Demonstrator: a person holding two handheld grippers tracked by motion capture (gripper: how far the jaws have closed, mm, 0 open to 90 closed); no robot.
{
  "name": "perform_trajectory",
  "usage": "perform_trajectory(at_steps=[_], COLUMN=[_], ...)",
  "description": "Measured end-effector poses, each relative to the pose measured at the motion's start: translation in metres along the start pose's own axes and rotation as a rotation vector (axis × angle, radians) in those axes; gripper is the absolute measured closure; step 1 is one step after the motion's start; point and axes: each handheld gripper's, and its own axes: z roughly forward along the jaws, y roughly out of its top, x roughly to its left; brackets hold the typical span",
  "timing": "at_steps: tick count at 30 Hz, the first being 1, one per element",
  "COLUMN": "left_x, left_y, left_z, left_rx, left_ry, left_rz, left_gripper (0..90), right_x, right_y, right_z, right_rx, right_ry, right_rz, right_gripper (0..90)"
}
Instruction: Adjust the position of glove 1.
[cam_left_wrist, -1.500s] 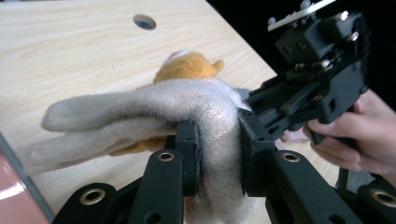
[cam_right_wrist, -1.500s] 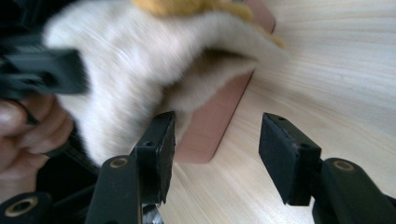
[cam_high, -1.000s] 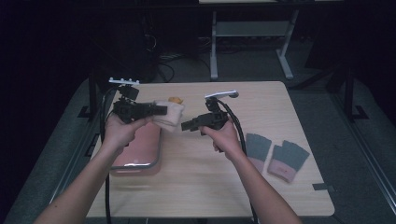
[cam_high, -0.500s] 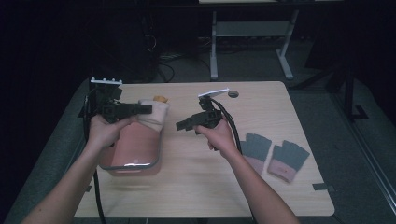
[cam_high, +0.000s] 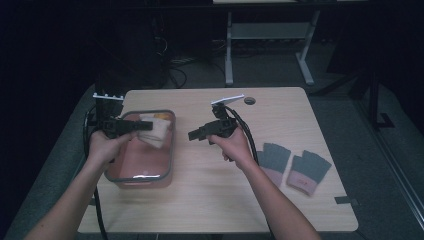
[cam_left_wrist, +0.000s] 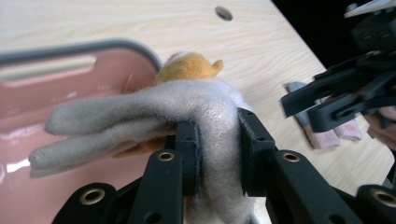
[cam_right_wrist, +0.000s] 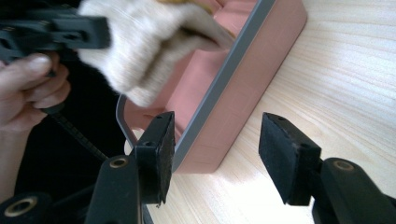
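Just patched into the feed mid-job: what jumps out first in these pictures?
The left claw is clamped on a fuzzy grey-and-orange glove, held over the pink bin at the table's left side. The right claw hangs open near the table's middle, its jaws pointing toward that bin with nothing between them. Two more gloves lie flat near the right edge.

bin on desk, left half | glove over bin, in left tool | mitt pair on desk, right | right tool between
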Motion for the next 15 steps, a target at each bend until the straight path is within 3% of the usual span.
perform_trajectory(at_steps=[10, 15], left_x=[0.02, 0.029], left_y=[-0.031, -0.047], left_z=[0.02, 0.027], left_rx=[0.099, 0.183], left_ry=[-0.006, 0.023], left_rz=[-0.07, -0.092], left_gripper=[72.7, 72.4], right_x=[0.001, 0.003], right_y=[0.0, -0.001], right_z=[0.004, 0.006], right_rx=[0.01, 0.015], right_ry=[-0.007, -0.009], right_rz=[-0.007, -0.014], right_gripper=[44.9, 44.6])
